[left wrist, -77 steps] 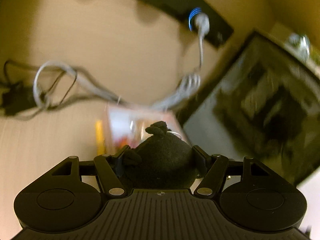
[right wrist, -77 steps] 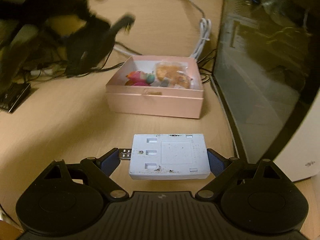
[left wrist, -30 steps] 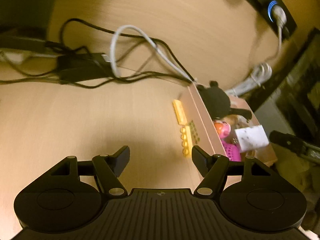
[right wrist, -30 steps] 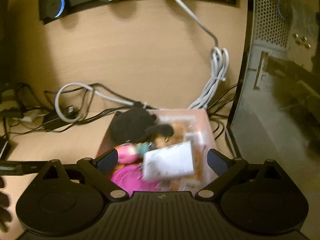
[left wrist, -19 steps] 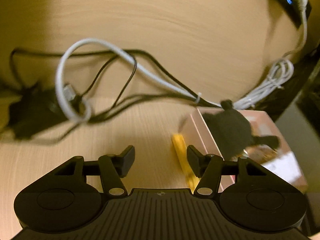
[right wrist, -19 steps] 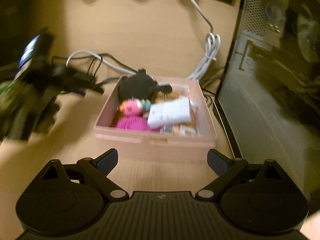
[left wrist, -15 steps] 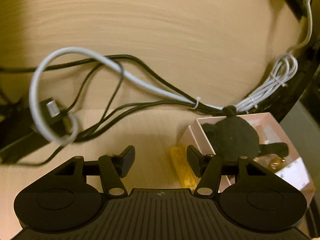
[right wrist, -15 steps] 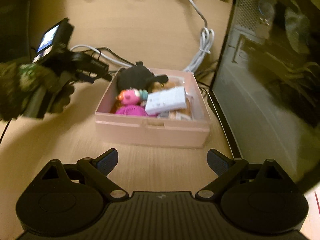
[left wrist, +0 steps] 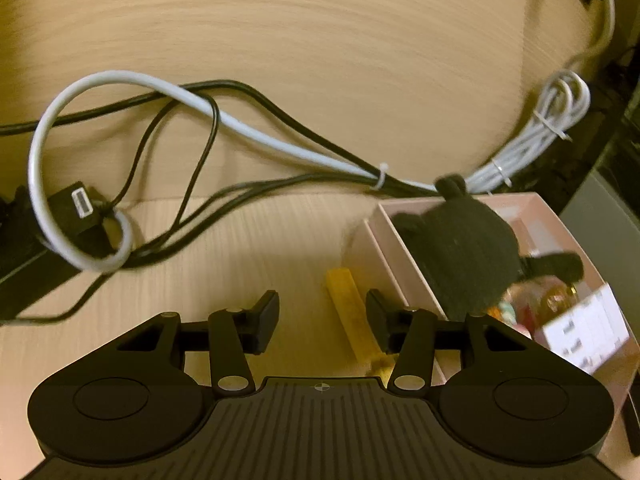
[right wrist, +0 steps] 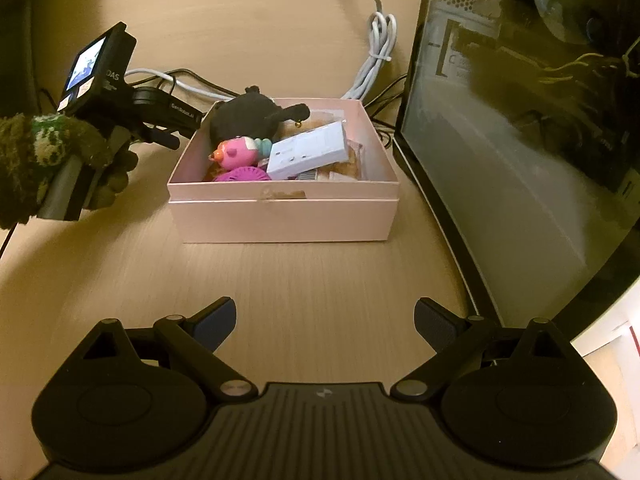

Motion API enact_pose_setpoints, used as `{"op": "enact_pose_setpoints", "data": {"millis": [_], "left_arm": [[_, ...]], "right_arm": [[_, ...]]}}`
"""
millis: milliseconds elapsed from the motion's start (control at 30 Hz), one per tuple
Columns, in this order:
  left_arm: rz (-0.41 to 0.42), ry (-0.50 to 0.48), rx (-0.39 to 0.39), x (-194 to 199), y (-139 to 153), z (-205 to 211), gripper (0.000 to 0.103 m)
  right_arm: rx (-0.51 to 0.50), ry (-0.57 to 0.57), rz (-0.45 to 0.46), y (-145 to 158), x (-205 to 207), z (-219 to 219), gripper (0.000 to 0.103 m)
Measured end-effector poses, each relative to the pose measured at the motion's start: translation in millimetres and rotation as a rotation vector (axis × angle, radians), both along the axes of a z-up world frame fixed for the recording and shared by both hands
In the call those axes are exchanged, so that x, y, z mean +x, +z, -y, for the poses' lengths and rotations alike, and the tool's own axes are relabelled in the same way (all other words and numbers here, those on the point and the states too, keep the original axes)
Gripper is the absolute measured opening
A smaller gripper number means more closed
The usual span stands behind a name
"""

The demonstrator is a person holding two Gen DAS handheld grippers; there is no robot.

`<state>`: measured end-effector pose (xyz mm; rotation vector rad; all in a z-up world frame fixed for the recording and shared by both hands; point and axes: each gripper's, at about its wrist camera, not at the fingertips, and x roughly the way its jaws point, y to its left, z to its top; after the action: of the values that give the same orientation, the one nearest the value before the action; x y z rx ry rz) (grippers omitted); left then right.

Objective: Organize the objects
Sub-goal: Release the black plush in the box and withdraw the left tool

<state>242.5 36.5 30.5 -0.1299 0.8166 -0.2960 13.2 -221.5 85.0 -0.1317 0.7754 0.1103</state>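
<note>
A yellow toy brick strip [left wrist: 350,312] lies on the wooden desk against the left wall of a pink box [left wrist: 372,248]. My left gripper [left wrist: 322,316] straddles the strip; its jaws are closing, and a gap remains at the left pad. The box [right wrist: 280,216] holds a black plush [right wrist: 248,116], a pink toy [right wrist: 236,152], a white adapter [right wrist: 308,150] and a magenta round piece [right wrist: 240,176]. My right gripper [right wrist: 326,320] stands open over bare desk in front of the box, with nothing between its fingers.
A grey cable loop [left wrist: 120,80] and black cables [left wrist: 280,112] sprawl behind and left of the box. A computer case with a glass side [right wrist: 520,140] stands close on the right. A gloved hand [right wrist: 36,160] holds the left gripper beside the box.
The black plush and the white adapter left the grippers and now lie in the box. The right gripper pulled back from the box. The left gripper came around the yellow strip and narrowed.
</note>
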Motion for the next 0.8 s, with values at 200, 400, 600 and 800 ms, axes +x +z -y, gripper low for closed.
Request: {"op": "enact_pose_setpoints", "data": {"millis": [200, 400, 600, 800], "left_arm": [[0.007, -0.051, 0.116, -22, -5, 8, 0.051], [0.021, -0.095, 0.125, -58, -8, 8, 0.051], [0.018, -0.147, 0.113, -101, -9, 13, 0.051], [0.015, -0.213, 0.118, -145, -8, 22, 0.051]], "right_arm": [[0.002, 0.034, 0.011, 2, -3, -6, 0.096], [0.015, 0.061, 0.007, 1, -7, -7, 0.096], [0.024, 0.091, 0.003, -2, -13, -11, 0.096], [0.026, 0.104, 0.008, -4, -18, -7, 0.096]]}}
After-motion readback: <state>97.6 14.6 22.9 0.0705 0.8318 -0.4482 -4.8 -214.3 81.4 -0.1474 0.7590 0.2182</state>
